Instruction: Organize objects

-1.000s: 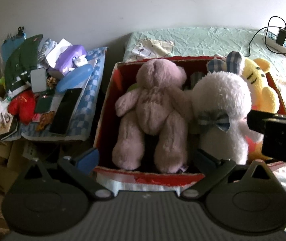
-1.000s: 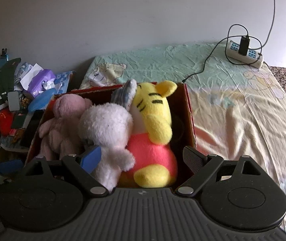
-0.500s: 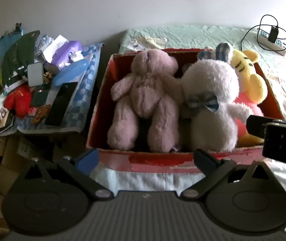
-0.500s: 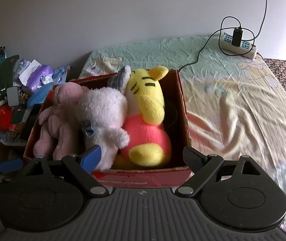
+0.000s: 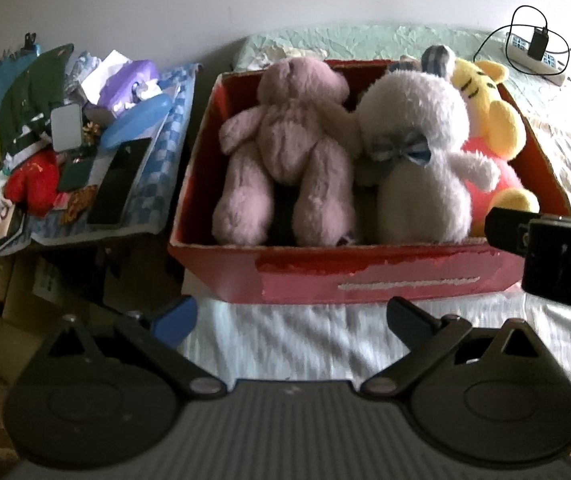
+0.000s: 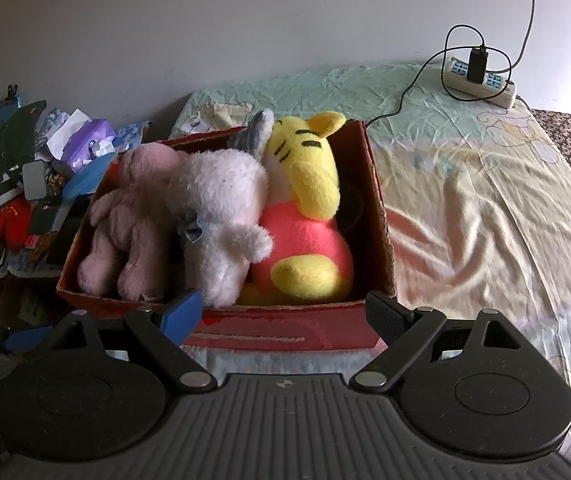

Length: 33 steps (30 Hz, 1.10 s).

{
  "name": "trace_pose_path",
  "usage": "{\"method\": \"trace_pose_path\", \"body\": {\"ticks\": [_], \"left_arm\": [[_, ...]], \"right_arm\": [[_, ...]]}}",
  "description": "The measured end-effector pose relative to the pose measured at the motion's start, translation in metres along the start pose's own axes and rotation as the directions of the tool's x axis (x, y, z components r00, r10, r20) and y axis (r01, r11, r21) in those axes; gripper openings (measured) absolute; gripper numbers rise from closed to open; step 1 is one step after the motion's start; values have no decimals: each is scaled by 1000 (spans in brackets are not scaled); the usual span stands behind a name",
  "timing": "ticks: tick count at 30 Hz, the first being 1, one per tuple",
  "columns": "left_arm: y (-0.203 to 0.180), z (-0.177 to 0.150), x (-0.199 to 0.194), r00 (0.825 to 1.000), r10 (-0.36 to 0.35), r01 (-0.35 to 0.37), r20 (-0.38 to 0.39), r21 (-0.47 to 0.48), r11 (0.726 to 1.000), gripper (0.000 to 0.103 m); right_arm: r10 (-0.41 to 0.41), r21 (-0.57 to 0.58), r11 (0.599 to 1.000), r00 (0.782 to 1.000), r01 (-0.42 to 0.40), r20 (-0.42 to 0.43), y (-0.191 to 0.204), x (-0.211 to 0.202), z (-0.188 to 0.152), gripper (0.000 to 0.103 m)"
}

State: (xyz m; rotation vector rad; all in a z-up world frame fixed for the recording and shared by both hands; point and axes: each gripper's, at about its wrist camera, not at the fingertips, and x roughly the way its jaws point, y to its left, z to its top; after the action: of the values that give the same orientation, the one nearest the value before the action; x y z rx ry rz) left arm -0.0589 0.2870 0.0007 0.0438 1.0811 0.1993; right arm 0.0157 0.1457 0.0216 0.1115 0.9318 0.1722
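Three stuffed toys (image 6: 221, 216) are sitting packed upright inside the red box (image 5: 365, 280) to fit, while both grippers' fingers (image 5: 175, 316) (image 6: 383, 314) are hovering spread and empty.

A box (image 5: 365, 280) sits on the bed (image 6: 485, 208) before me. In it three toys lie side by side: a bear (image 5: 285, 140) at left, a rabbit (image 5: 417, 152) in the middle, a tiger (image 6: 305, 208) at right. A power strip (image 6: 481, 80) lies behind, on the bed; clutter (image 5: 65, 140) is piled left of the box.
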Motion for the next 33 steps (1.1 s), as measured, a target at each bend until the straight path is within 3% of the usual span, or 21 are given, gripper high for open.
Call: {"method": "trace_pose_path", "body": {"ticks": [7, 33], "left_arm": [[4, -3, 1, 1000, -7, 7, -21, -15, 1000, 101], [8, 4, 2, 999, -16, 17, 33, -19, 1000, 101]], "right_arm": [[-20, -20, 1000, 1000, 20, 5, 4, 0, -1, 91], [-45, -41, 998, 999, 45, 10, 11, 9, 3, 91]]}}
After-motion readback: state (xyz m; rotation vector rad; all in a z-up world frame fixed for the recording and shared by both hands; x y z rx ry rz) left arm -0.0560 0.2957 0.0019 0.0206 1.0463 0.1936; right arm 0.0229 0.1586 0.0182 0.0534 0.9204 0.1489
